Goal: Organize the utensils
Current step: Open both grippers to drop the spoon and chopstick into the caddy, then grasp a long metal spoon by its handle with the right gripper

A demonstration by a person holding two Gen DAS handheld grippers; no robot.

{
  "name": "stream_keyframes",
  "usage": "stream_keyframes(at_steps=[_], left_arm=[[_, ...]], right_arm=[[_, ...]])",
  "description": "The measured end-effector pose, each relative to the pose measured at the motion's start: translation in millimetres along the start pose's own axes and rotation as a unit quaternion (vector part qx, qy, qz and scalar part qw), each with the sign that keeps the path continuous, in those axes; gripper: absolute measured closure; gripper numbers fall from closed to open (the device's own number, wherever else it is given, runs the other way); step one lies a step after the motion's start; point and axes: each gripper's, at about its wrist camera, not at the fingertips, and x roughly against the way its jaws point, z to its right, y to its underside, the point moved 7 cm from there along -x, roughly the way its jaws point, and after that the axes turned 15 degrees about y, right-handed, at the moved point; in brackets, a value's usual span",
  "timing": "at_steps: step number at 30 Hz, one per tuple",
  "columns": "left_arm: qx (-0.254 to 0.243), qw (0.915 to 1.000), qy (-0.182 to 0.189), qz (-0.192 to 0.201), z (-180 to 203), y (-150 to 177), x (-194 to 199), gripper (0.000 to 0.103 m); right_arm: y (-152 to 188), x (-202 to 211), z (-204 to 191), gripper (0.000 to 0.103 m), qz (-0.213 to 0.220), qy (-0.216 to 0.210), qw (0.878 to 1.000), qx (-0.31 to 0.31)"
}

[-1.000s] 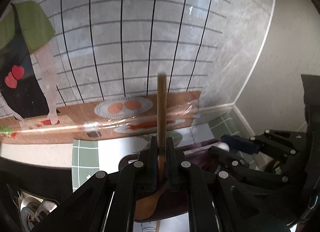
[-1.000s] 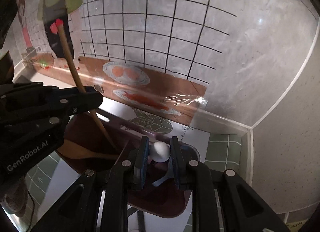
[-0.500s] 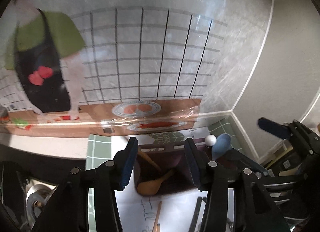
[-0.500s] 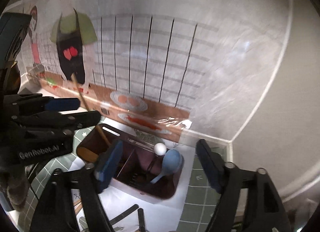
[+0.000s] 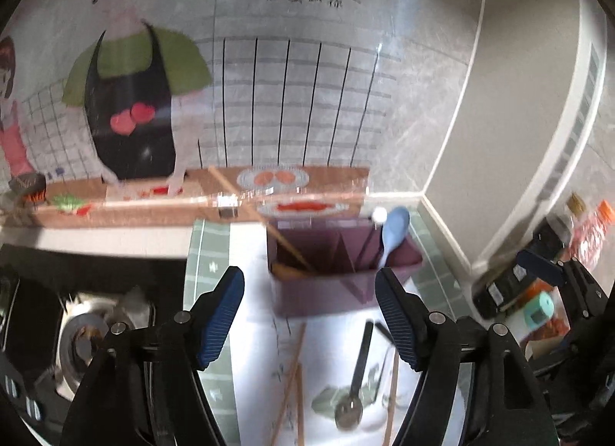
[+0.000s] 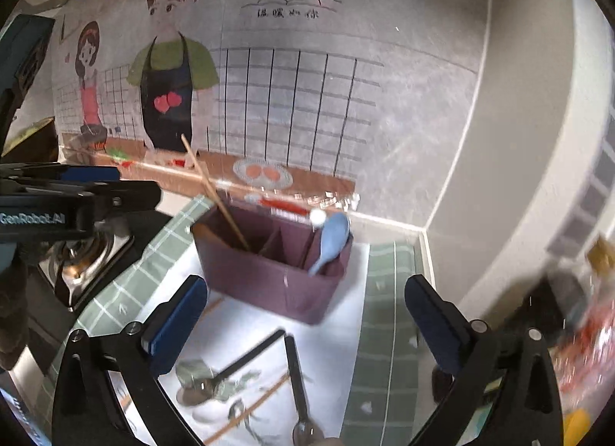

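The left gripper (image 5: 309,315) hangs over the white sheet (image 5: 330,334), its jaws spreading wide with nothing between them. The right gripper (image 6: 305,325) has its jaws opening wider too, also empty. At twelve o'clock from both stands the purple organizer box (image 6: 269,277), split into compartments. A wooden spoon (image 6: 215,192) leans in its left compartment, handle tilted toward eleven o'clock. A blue spoon (image 6: 332,238) stands in the right compartment beside a white-tipped utensil (image 6: 317,217). On the sheet at six o'clock lie metal spoons (image 6: 296,373) and chopsticks (image 5: 290,388).
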Motion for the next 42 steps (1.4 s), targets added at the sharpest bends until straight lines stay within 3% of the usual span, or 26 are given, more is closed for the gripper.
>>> stream_keyframes(at_steps=[8,15,17,19,22,24,32,36,42], left_arm=[[0.003,0.9964,0.031,-0.079,-3.8,75.5,-26.0,0.032],[0.005,0.9909,0.03,-0.131,0.1,132.4,-57.1,0.032],[0.023,0.9898,0.031,-0.137,-2.3,146.1,-58.5,0.032],[0.045,0.9889,0.032,-0.138,-6.5,155.6,-55.8,0.032],[0.075,0.9884,0.027,-0.129,-16.7,166.2,-43.5,0.032],[0.092,0.9879,0.021,-0.123,-23.4,172.8,-32.7,0.032],[0.12,0.9866,-0.008,-0.11,-50.8,186.3,2.4,0.032],[0.115,0.9858,-0.001,-0.122,-48.7,191.9,1.3,0.032],[0.081,0.9857,0.004,-0.148,-32.1,194.6,-15.3,0.033]], right_arm=[[70.0,-12.5,1.0,0.002,-0.084,-0.018,0.996,-0.019],[115.4,-27.5,-2.4,0.018,-0.127,-0.019,0.992,-0.001],[125.0,-35.2,-3.1,0.029,-0.142,-0.022,0.99,0.002],[132.8,-48.1,-5.9,0.049,-0.162,-0.029,0.986,0.006],[139.2,-67.4,-12.9,0.07,-0.184,-0.032,0.982,0.018],[141.0,-79.6,-18.9,0.075,-0.194,-0.032,0.98,0.025],[142.8,-108.3,-23.0,0.076,-0.221,-0.03,0.975,0.006],[146.2,-100.1,-28.0,0.092,-0.226,-0.037,0.973,0.007],[151.1,-64.8,-26.9,0.092,-0.223,-0.054,0.973,-0.01]])
